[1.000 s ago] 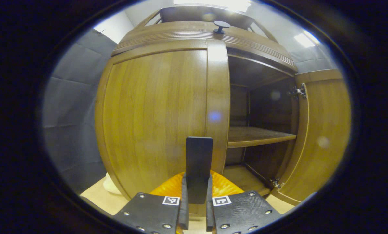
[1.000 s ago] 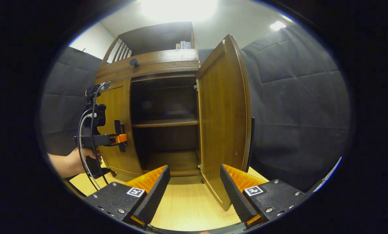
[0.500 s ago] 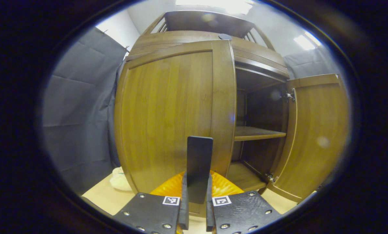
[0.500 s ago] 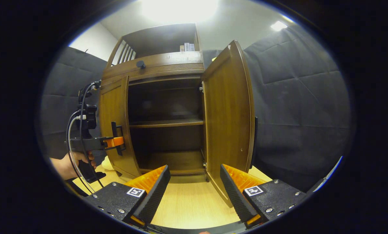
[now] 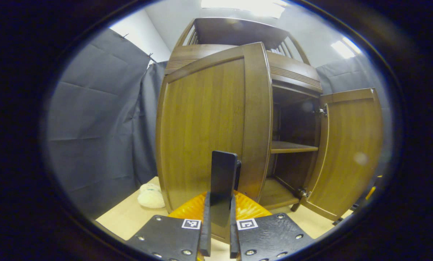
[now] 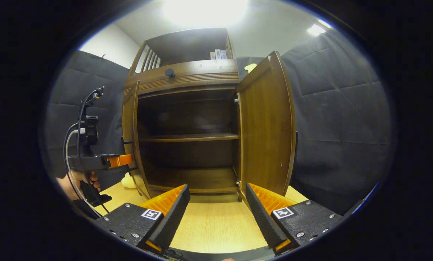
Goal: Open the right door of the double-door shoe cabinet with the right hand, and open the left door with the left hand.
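Pinching left door handle (image 5: 222, 181), left gripper (image 5: 218, 232) jaws; right gripper (image 6: 216, 210) jaws spread; labels unreadable

In the left gripper view, the left gripper (image 5: 218, 217) shows two dark textured plates at the base, each fixed with silver screws and each bearing a small square black-and-white marker near its inner corner. A ribbed orange body sits behind the plates.

In the right gripper view, the right gripper (image 6: 217, 214) shows the same build: dark textured base plates with silver screws, one square marker per side, ribbed orange backing, and finely serrated inner finger faces.

The right gripper view also shows the left gripper (image 6: 124, 160) from the side: a black pistol-style handle, an orange section, a black camera block on top, and black and white cables looping down. A hand (image 6: 79, 179) grips the handle; no sleeve is visible.
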The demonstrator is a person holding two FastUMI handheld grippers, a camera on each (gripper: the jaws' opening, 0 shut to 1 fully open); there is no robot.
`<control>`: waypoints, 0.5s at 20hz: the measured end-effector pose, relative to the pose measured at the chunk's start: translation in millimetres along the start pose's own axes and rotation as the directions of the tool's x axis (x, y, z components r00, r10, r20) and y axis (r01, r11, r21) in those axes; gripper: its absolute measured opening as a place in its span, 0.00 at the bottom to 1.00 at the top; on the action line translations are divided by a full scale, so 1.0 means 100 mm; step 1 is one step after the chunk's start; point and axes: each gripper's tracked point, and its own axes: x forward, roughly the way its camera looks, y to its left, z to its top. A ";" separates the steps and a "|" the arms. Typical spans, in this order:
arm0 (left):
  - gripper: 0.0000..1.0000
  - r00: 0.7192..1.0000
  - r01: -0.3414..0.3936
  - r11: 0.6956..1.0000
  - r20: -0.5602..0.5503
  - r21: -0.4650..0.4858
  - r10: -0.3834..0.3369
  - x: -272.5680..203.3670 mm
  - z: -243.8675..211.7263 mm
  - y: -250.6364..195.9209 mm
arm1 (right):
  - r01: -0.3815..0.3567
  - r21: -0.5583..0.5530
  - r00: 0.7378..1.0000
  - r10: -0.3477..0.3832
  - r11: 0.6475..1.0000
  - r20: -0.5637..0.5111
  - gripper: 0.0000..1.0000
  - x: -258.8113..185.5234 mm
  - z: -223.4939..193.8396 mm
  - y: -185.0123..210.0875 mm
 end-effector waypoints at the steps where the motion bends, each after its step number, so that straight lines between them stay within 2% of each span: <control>1: 0.17 1.000 -0.007 1.000 -0.001 -0.003 0.007 0.00 0.00 0.00 | -0.008 0.001 1.000 0.008 1.000 -0.002 0.95 0.00 -0.01 0.01; 7: 0.16 0.999 -0.038 0.999 0.000 -0.013 0.038 0.03 0.02 0.04 | -0.054 -0.013 0.999 0.054 0.998 -0.002 0.95 0.01 -0.02 0.05; 8: 0.20 0.999 -0.046 0.999 0.000 -0.015 0.046 0.05 0.01 0.05 | -0.060 -0.015 0.998 0.060 0.998 -0.003 0.94 0.01 -0.03 0.05; 10: 0.20 0.998 -0.059 0.998 0.003 -0.017 0.060 0.06 0.00 0.06 | -0.071 -0.014 0.997 0.071 0.997 -0.003 0.95 -0.02 -0.04 0.07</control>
